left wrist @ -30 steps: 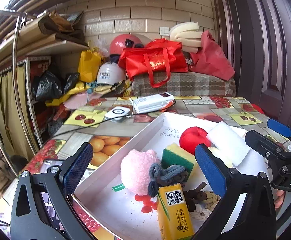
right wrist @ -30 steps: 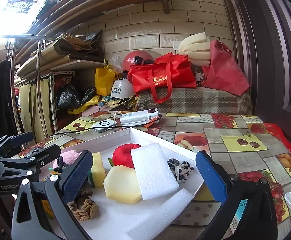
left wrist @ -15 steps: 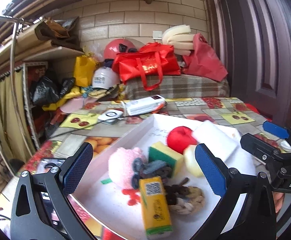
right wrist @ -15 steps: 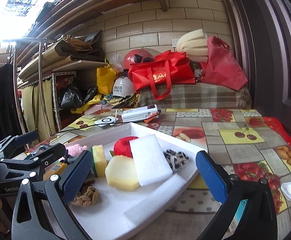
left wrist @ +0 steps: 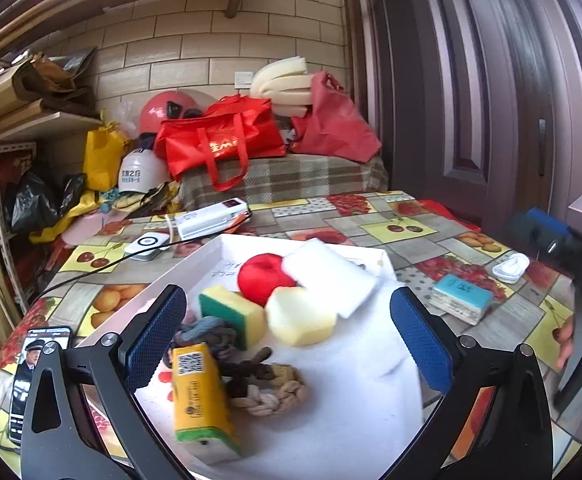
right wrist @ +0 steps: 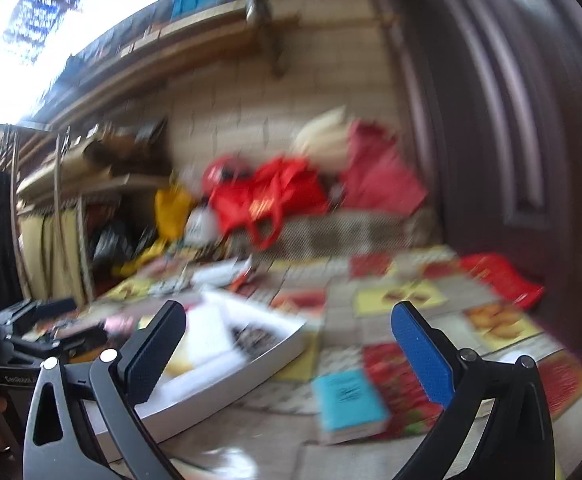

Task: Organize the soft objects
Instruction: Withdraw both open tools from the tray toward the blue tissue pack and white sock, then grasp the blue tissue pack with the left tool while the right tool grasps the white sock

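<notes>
Both grippers spread, holding nothing. Right gripper (right wrist: 287, 356) has swung off the tray (right wrist: 227, 384) toward the worktop's right edge; left gripper (left wrist: 289, 334) now over the rope knot (left wrist: 269, 386), likely next pick.

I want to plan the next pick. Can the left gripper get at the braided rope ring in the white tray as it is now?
Probably yes. The left gripper is open, and the braided rope ring lies uncovered in the white tray, low between the fingers. A yellow pack lies against its left side and may crowd one finger.

White tray (left wrist: 211, 256) holding sponges (left wrist: 233, 314), red ball (left wrist: 265, 282), ropes (left wrist: 269, 386)
</notes>
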Demonstrator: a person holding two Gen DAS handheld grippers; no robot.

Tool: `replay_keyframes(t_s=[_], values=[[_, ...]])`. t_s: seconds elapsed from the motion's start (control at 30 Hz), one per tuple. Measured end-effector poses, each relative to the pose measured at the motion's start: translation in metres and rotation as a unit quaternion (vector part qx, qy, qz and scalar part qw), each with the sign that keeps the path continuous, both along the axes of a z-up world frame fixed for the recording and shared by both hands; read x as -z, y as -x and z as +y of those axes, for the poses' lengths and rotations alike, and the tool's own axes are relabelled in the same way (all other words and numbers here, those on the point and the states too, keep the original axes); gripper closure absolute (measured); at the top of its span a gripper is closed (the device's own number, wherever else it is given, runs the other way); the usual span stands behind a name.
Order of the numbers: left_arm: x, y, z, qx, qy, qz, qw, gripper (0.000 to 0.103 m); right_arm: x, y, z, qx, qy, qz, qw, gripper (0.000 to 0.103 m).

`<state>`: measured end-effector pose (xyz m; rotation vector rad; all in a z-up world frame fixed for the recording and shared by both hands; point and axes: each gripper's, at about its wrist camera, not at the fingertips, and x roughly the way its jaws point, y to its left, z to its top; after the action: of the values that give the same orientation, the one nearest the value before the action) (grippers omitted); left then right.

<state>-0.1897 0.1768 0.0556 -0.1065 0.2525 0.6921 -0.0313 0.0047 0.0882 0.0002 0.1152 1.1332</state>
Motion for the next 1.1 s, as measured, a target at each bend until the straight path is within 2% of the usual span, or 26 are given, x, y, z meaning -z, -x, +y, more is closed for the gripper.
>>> replay_keyframes(t_s=[0.1,0.2,0.3,0.37,0.47,0.67,0.77,0.93,1.1], values=[[-0.002,-0.004,-0.011,0.02,-0.01,-0.001,0.9998,0.0,-0.001,-0.013,-0.019,0.027,-0.001,0.007,1.0,0.0],[-0.002,-0.012,-0.019,0.019,-0.016,0.013,0.9996,0.0,0.004,-0.042,-0.025,0.044,0.039,0.073,0.996,0.0],[0.001,-0.02,-0.023,0.052,0.013,0.013,0.9985,0.0,0.009,-0.066,-0.035,0.069,0.056,0.117,0.989,0.0],[0.001,-0.024,-0.027,0.071,0.022,0.011,0.9972,0.0,0.007,-0.074,-0.048,0.084,0.045,0.118,0.988,0.0],[0.001,-0.032,-0.035,0.077,0.018,0.023,0.9966,0.0,0.002,-0.079,-0.068,0.11,0.033,0.091,0.989,0.0],[0.003,-0.038,-0.03,0.083,0.054,0.016,0.9949,0.0,-0.001,-0.103,-0.094,0.161,0.068,0.068,0.982,0.0],[0.004,-0.039,-0.027,0.082,0.062,0.019,0.9945,0.0,0.004,-0.121,-0.097,0.182,0.102,0.087,0.974,0.0],[0.007,-0.055,-0.037,0.108,0.062,0.047,0.9911,0.0,0.011,-0.138,-0.107,0.202,0.106,0.137,0.964,0.0],[0.013,-0.089,-0.051,0.119,0.09,0.086,0.985,0.0,0.014,-0.141,-0.106,0.207,0.119,0.147,0.96,0.0]])
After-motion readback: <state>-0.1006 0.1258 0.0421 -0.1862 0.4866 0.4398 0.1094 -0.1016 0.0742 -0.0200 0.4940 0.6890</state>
